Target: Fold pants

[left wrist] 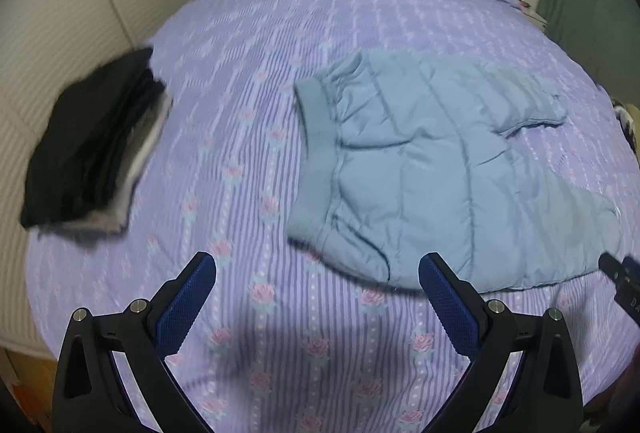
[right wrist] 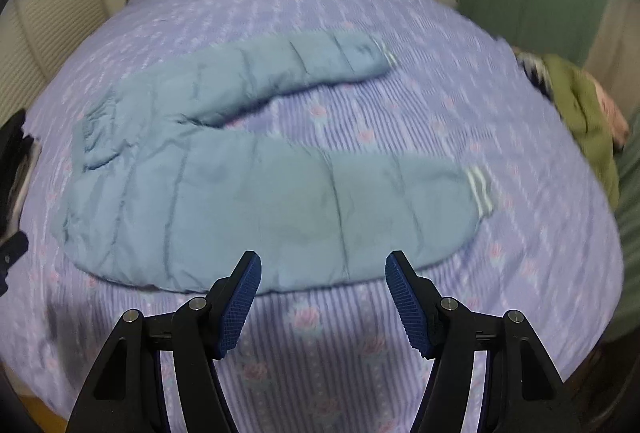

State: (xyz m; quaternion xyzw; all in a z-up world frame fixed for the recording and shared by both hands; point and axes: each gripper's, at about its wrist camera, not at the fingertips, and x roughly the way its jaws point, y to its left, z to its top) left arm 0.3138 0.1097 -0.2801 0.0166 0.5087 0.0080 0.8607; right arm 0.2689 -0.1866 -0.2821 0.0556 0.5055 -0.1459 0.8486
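Both wrist views looked from the foot of the lilac striped floral bedspread [left wrist: 248, 81] [right wrist: 400, 121] toward its headboard, sharing the quilted blue pants [left wrist: 432, 161] [right wrist: 248, 201] nearby.

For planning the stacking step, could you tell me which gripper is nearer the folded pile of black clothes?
Left. The left gripper has the pile of black clothes close on its left; the right gripper sees it only at the far-left edge.

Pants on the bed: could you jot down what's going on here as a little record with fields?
pants: light blue, quilted, spread flat, legs apart, not yet folded
waistband: toward the left
cuffs: white stripes
bed: purple striped floral cover
stack: dark folded clothes at the bed's left edge
pile: green clothes at the bed's right edge
left tool: open, holds nothing
right tool: open, holds nothing
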